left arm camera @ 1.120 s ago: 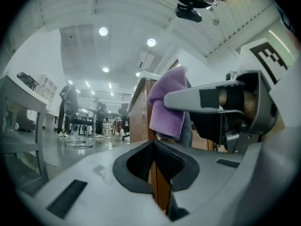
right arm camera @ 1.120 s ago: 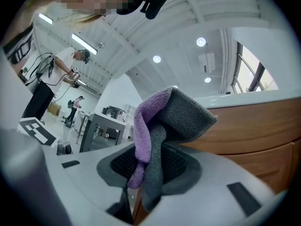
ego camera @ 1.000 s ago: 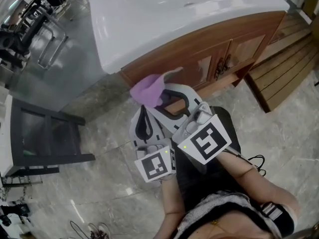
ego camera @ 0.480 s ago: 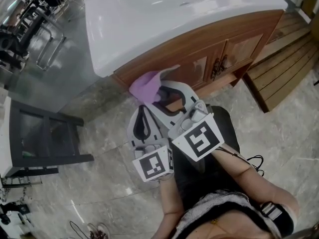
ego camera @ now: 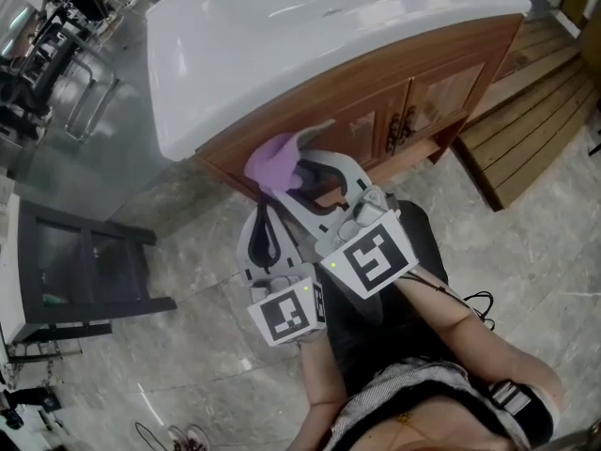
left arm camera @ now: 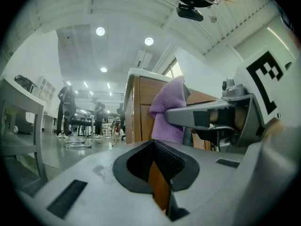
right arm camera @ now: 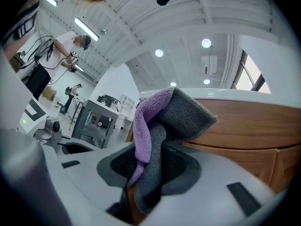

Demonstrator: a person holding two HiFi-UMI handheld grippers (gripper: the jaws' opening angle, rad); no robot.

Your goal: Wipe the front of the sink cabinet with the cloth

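— Cloth (ego camera: 273, 161)?
— Purple-grey, folded, pinched tight in right gripper (ego camera: 294, 174). Up at left end of sink cabinet (ego camera: 376, 87) front, just under white basin (ego camera: 282, 36) rim. Contact w/ wood: can't tell.
— Left gripper (ego camera: 265, 212)?
— Just beside right one, lower down cabinet front. Jaws nearly together, thin slit only, nothing in it.
— Rest?
— Door handles (ego camera: 402, 130) to right of cloth. Slatted wood platform (ego camera: 526, 111) past cabinet's right end. Dark stand (ego camera: 84, 271) well off its left end.
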